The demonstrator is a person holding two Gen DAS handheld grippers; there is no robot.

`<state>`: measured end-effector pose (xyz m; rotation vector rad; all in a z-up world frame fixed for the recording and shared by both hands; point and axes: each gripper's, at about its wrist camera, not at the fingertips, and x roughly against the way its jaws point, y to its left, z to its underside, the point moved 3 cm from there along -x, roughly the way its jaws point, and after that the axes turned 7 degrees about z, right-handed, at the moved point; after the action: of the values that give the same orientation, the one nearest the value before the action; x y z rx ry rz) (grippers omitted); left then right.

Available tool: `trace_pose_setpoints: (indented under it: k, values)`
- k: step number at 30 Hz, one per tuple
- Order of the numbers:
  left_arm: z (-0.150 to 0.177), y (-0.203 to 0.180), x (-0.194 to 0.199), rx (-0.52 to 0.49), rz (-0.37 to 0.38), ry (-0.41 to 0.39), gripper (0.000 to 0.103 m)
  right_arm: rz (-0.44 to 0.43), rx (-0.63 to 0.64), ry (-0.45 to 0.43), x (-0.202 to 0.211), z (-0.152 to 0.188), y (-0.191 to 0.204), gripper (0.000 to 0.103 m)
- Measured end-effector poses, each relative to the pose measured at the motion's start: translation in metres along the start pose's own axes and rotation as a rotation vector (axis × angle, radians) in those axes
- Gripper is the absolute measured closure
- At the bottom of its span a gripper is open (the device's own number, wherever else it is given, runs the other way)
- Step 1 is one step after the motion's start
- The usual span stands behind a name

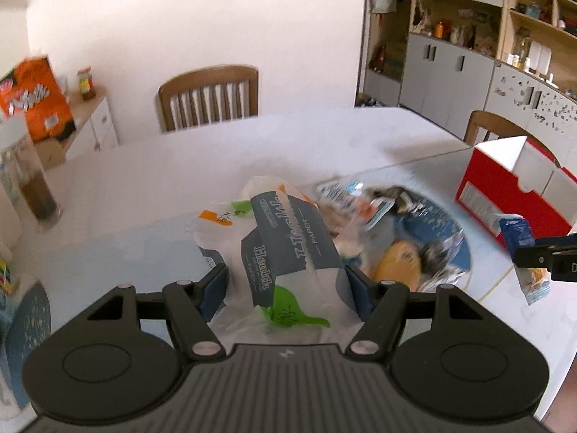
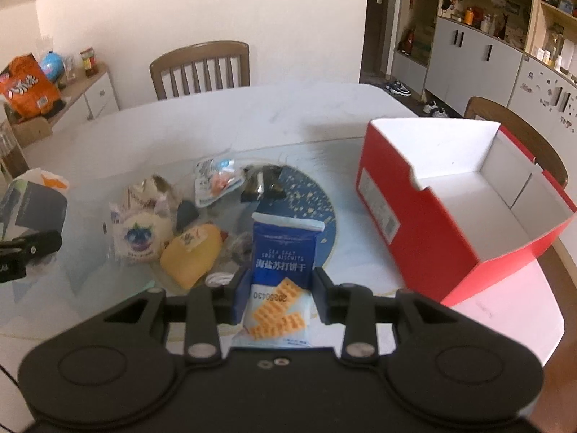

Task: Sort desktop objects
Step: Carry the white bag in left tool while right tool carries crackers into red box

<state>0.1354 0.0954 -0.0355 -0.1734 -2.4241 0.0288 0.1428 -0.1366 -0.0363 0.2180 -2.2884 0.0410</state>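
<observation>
Counts: two grippers, left gripper [image 1: 286, 285] and right gripper [image 2: 281, 290]. One tissue pack [image 1: 285, 252], one soda biscuit packet [image 2: 279, 270]. One red cardboard box [image 2: 450, 213], open top. One round blue mat [image 2: 310, 198]. Loose snacks on the table [image 2: 252, 119]: one blueberry bun bag [image 2: 139, 234], one yellow packet [image 2: 191, 252], one clear pouch [image 2: 216, 180], one dark wrapper [image 2: 261, 184]; the rest were too blurred to count. Two wooden chairs [image 2: 200, 68]. One orange bag [image 2: 27, 88] on one side cabinet [image 2: 93, 90].

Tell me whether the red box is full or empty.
Empty. The right wrist view looks into the open red box; only its bare white floor and walls show, with no packet inside.
</observation>
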Motion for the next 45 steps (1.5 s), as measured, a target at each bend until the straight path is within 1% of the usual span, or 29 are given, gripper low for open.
trace_pose_setpoints:
  k: [2,6,16,22,27,36,45]
  values:
    - [-0.007,-0.012,0.003,-0.009,-0.003,-0.017,0.034,-0.019,0.004,-0.003,0.003,-0.005,-0.009,0.067]
    - [-0.022,-0.04,0.005,-0.041,0.014,-0.024,0.034,-0.046,0.019,-0.006,0.008,-0.015,-0.027,0.067]
    - [-0.062,-0.113,-0.003,-0.104,0.049,-0.061,0.034,-0.095,0.037,-0.018,0.011,-0.045,-0.084,0.067]
    - [-0.083,-0.16,-0.021,-0.125,0.075,-0.057,0.034,-0.121,0.042,-0.013,0.004,-0.058,-0.119,0.067]
    - [-0.092,-0.198,-0.037,-0.151,0.055,-0.046,0.034,-0.127,0.045,-0.012,-0.003,-0.067,-0.151,0.067]
    - [-0.108,-0.255,-0.061,-0.173,0.14,-0.013,0.034,-0.128,0.037,0.005,-0.017,-0.069,-0.201,0.067]
    - [-0.121,-0.308,-0.089,-0.241,0.231,0.038,0.034,-0.102,0.018,0.011,-0.029,-0.071,-0.246,0.067]
